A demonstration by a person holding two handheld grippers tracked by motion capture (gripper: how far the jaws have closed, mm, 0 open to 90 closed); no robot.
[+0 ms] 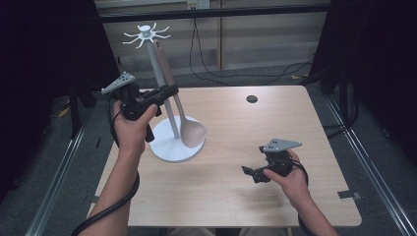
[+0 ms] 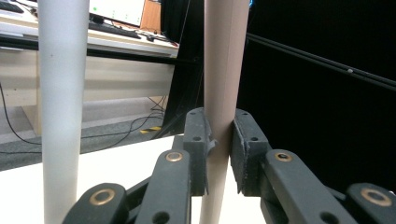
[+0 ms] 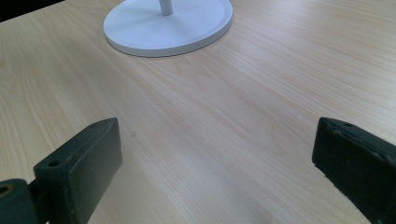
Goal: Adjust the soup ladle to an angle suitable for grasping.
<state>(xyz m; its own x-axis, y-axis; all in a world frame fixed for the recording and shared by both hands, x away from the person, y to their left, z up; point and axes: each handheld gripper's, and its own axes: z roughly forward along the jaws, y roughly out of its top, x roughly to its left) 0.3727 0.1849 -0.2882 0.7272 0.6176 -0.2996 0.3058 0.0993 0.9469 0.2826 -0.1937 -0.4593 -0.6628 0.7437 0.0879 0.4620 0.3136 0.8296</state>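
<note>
A white stand (image 1: 163, 83) with a round base (image 1: 169, 149) and a ring of hooks (image 1: 146, 34) on top rises at the table's left. A long beige spoon (image 1: 193, 132) stands nearly upright beside the pole, bowl down at the base's right rim. My left gripper (image 1: 169, 91) is shut on the spoon's handle (image 2: 224, 70), with both pads pressing it, just right of the pole (image 2: 63, 93). My right gripper (image 1: 251, 173) hovers low over the table's front right, its jaws (image 3: 217, 163) wide open with bare wood between them. The stand base (image 3: 168, 23) lies beyond it.
A small black round disc (image 1: 252, 99) sits in the tabletop near the far edge. The wooden table (image 1: 236, 132) has rounded corners. Cables (image 1: 211, 73) lie on the floor behind it, and dark curtains hang on both sides.
</note>
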